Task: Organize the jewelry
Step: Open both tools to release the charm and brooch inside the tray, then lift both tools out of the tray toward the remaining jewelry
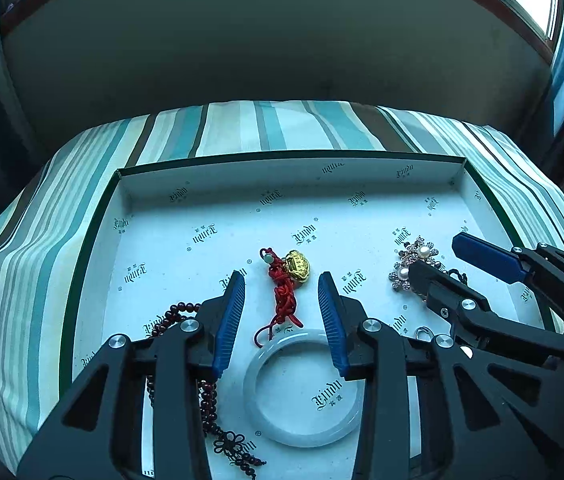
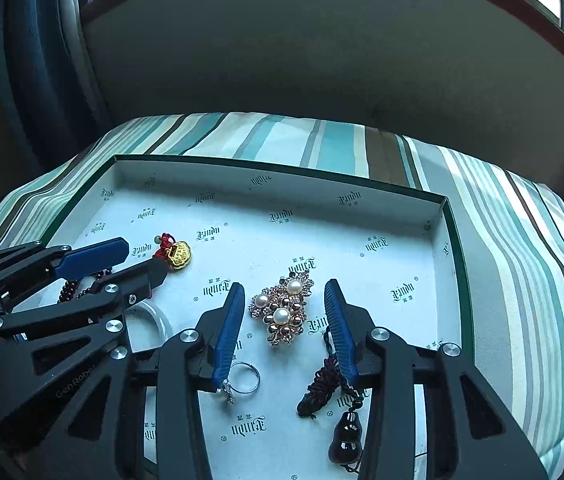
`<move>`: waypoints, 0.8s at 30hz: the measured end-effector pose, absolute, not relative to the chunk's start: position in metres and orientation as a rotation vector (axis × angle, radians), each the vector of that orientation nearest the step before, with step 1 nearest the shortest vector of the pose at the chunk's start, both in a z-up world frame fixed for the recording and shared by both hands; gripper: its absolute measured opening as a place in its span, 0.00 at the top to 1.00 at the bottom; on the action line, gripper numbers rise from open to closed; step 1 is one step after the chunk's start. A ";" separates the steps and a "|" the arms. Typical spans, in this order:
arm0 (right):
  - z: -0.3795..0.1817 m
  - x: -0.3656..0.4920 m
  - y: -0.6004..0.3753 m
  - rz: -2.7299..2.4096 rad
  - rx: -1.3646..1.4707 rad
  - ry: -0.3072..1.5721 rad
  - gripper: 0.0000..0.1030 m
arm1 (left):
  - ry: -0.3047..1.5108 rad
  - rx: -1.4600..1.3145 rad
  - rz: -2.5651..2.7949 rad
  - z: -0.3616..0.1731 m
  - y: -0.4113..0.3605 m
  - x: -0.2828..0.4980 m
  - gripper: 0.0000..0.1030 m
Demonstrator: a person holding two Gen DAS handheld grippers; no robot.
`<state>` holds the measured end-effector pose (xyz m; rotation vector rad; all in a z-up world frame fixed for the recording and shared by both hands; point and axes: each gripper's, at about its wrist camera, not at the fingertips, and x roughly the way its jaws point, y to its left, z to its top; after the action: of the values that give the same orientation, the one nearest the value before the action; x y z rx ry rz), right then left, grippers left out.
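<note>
Nearest, left wrist view: left gripper [image 1: 282, 284] with jaws partly apart, blue pads clear of everything, nothing held. Pale jade bangle [image 1: 301, 388] lies flat on the tray floor directly below, between the two fingers. Dark red bead string [image 1: 178, 312] runs under the left finger, its knotted tassel end close to the lower edge. Past the bangle, centred in the gap between the pads but touched by neither: gold lock charm [image 1: 297, 267] on a bunched red cord [image 1: 283, 300].

Right wrist view: right gripper [image 2: 283, 292] likewise partly open and empty. Close in, silver ring [image 2: 244, 378] lies just beside the left blue pad; contact cannot be confirmed. Dark gourd pendant [image 2: 345, 438] with a dark braided cord [image 2: 321, 384] lies under and beside the right finger. Further out, pearl brooch [image 2: 283, 310] sits between the pads, gap visible on both sides.

Each gripper appears in the other's view, side by side over the tray, well apart.

All items rest in a shallow white-lined tray [image 2: 439, 220] with a dark green rim and repeated printed logo. Tray sits on a striped teal, white and brown cloth [image 2: 521, 260]. Beyond: a dark wall, bright windows at top.
</note>
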<state>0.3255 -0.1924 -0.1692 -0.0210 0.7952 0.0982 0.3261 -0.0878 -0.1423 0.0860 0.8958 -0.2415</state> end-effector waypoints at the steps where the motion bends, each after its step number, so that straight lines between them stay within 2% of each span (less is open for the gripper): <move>1: -0.165 0.322 -0.194 0.096 -0.017 0.787 0.59 | 0.887 0.080 -0.243 -0.137 -0.086 0.323 0.56; 4: -0.152 0.309 -0.196 0.095 -0.021 0.764 0.59 | 0.846 0.076 -0.253 -0.119 -0.080 0.309 0.49; 11: -0.138 0.265 -0.200 0.098 -0.056 0.765 0.59 | 0.819 0.079 -0.250 -0.096 -0.057 0.266 0.49; 24: -0.160 0.182 -0.214 0.079 -0.055 0.858 0.59 | 0.920 0.054 -0.168 -0.117 0.001 0.180 0.49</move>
<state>0.1822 -0.2143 -0.1605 -0.0550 0.8583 0.0786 0.1801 0.0011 -0.1170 0.0540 0.9204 -0.1676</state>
